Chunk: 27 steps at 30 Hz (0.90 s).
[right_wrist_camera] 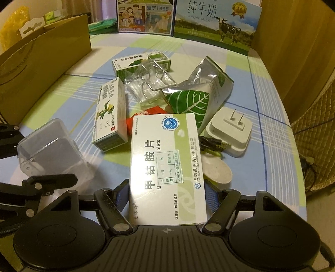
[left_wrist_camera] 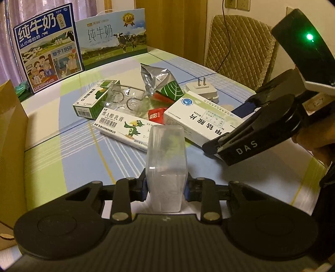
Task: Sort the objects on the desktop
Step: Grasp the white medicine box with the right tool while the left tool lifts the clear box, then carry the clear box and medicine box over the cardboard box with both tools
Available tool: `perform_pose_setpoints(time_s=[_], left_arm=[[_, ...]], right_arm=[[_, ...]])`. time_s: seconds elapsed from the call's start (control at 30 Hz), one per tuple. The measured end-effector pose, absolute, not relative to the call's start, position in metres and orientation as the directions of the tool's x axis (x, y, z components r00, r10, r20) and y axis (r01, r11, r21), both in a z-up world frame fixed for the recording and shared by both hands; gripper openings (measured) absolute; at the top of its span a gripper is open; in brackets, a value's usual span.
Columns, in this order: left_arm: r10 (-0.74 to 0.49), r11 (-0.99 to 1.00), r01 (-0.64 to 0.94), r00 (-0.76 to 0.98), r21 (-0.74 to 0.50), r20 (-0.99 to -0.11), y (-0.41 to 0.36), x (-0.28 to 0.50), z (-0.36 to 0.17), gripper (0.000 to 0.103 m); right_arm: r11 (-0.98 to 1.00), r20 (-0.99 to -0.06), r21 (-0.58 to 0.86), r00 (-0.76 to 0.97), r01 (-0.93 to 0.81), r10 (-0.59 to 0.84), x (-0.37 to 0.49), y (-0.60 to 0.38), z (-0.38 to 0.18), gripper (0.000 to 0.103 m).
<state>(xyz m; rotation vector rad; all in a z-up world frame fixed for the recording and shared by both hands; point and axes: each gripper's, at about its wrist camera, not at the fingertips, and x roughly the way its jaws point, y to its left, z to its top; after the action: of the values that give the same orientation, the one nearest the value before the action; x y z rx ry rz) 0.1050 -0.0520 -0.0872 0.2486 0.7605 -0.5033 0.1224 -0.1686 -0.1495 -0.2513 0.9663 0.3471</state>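
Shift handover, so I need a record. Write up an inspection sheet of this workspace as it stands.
Surface: table under a blue, green and white checked cloth.
Job's things: clear plastic case in the left gripper; white tablet box between the right gripper fingers; ointment box, green box, foil pouch, white plug adapter.
Clutter: clear wrapper with metal rings, red sachet.
Grippers: both shut on their items.
Cables: dark cable beside the adapter.
Surroundings: milk cartons, brown cardboard box, quilted chair.

Milk cartons [left_wrist_camera: 48, 48], quilted chair [left_wrist_camera: 238, 48], wall socket [left_wrist_camera: 237, 4]
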Motion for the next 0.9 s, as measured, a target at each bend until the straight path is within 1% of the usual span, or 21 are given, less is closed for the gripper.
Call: perform_pose_setpoints(time_s=[0.17, 0.57, 0.73, 0.9], left_arm=[[-0.345, 0.853, 0.52, 0.621, 0.041, -0.704, -0.052, 0.102, -0.082, 0.026], [-0.344, 0.87, 0.491, 0.659, 0.036, -0.669, -0.043, 0.098, -0.053, 0.026], [-0.332, 0.886, 0.461, 0.694, 0.04, -0.638, -0.029, 0.094, -0.023, 0.026], [-0.293, 0.909, 0.411, 0.75, 0.07, -0.593, 0.0, 0.09, 0.017, 0.026]], right_arm=[[0.924, -0.831, -0.034, 0.525, -0.38, 0.185, 0.119, -0.172, -0.146, 0.068], [0.947, -0.776, 0.012, 0.594, -0.32, 0.211, 0.099, -0.174, -0.115, 0.068], [0.943, -0.749, 0.015, 0.622, -0.331, 0.23, 0.094, -0.166, -0.09, 0.068], [0.927, -0.705, 0.033, 0.648, -0.374, 0.286, 0.094, -0.14, -0.054, 0.068]])
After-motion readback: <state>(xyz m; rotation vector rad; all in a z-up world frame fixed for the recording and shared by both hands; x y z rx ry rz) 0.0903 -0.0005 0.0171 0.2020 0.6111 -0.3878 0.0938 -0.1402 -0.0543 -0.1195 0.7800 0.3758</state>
